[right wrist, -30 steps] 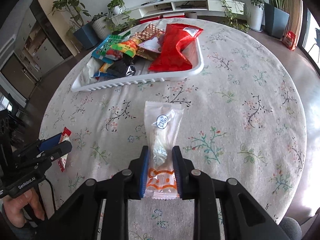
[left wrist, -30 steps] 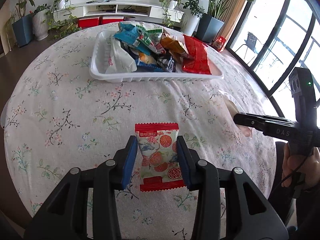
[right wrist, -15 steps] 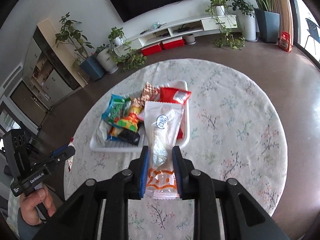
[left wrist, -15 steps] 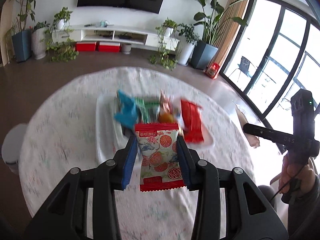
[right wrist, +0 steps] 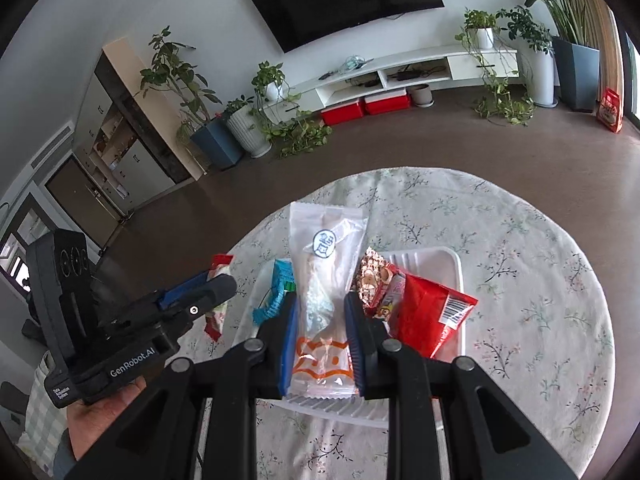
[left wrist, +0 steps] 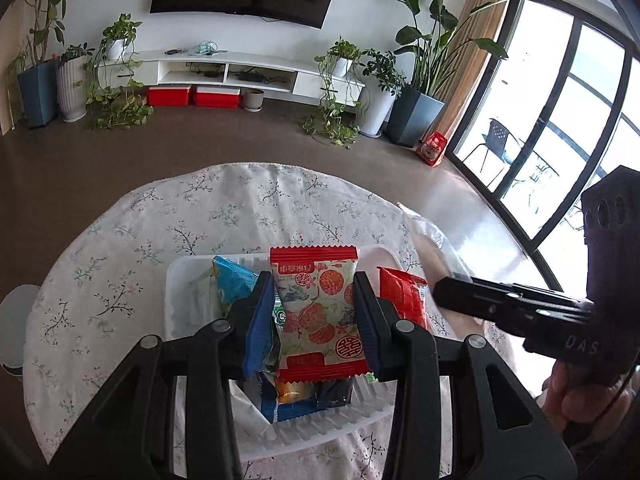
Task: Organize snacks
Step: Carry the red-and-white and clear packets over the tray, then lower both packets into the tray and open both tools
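Pinching red-edged snack packet (left wrist: 318,312), left tool (left wrist: 316,316); right tool (right wrist: 322,332) pinching clear pouch (right wrist: 326,276), above white tray (right wrist: 448,258).

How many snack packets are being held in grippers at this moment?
2: the left gripper pinches a red-edged fruit-print packet, and the right gripper pinches a long clear packet, both above the white tray.
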{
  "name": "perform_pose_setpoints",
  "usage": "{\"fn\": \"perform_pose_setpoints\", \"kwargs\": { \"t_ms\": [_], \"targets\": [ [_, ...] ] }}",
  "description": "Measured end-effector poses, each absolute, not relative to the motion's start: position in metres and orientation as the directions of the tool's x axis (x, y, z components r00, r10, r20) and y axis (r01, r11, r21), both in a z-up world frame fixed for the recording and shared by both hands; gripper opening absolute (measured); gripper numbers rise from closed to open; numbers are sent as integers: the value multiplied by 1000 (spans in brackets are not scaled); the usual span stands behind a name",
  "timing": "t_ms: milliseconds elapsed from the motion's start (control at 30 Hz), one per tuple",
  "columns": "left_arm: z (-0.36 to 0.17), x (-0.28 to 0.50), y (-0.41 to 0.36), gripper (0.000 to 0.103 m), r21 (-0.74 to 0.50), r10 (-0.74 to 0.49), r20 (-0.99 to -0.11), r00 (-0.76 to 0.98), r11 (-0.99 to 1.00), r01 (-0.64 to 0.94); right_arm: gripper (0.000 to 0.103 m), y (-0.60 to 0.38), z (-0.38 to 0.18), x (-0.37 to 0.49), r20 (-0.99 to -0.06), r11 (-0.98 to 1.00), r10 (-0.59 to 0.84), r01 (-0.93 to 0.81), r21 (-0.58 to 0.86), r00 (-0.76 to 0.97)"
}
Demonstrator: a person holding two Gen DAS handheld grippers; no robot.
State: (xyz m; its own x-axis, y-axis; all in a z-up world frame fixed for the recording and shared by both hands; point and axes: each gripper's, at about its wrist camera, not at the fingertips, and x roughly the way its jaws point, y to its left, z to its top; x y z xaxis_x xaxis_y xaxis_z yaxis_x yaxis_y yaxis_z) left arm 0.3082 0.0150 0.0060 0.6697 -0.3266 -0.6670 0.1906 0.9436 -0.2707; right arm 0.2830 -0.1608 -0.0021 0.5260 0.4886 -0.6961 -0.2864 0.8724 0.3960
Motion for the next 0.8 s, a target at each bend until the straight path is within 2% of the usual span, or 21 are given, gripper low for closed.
{"fn": "perform_pose_setpoints", "kwargs": {
  "t_ms": [367, 800],
  "targets": [
    [-61, 349, 3, 37, -270, -320, -731, 603, 947, 175, 25, -150, -58, 315, -781, 901, 433, -230, 366, 451],
    [-85, 370, -3, 37, -249, -306, -747, 591, 952, 178, 27, -152, -83, 328, -806, 910, 415, -195, 366, 422]
  ]
}}
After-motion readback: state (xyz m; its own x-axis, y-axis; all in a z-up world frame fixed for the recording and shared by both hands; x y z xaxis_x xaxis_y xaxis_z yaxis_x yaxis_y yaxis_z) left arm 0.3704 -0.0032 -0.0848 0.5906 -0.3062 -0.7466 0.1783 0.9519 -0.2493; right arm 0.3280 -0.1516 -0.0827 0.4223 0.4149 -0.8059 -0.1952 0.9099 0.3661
